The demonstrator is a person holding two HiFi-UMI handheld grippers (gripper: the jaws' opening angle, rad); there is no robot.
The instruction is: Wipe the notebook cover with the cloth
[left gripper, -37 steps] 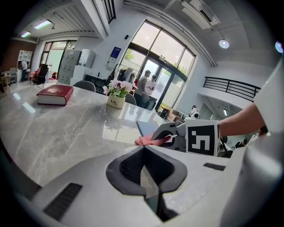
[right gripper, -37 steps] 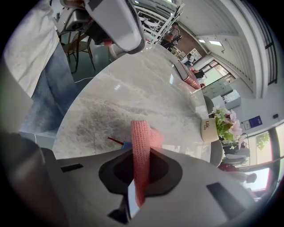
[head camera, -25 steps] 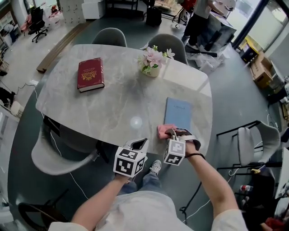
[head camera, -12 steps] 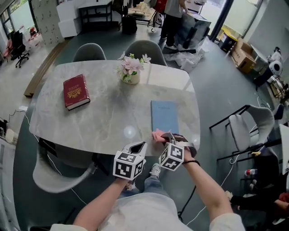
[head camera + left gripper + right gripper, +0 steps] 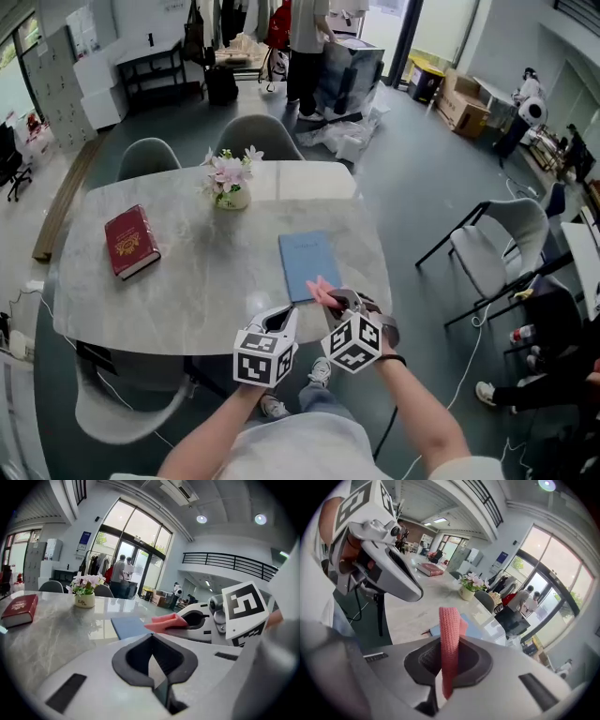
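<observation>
Since a second ago the pink cloth (image 5: 321, 288) is rising off the tabletop (image 5: 202, 277). At left, the left gripper (image 5: 282, 319) is hovering empty, jaws together. Just ahead, the blue notebook (image 5: 305, 262) is lying with its long axis running away from the person. The right gripper (image 5: 337, 299), nearer it, is pinching the cloth over its near corner.

The cloth (image 5: 319, 288) is pink, the notebook (image 5: 307, 261) pale blue, the book (image 5: 130, 241) red, the table (image 5: 202, 286) veined grey.
</observation>
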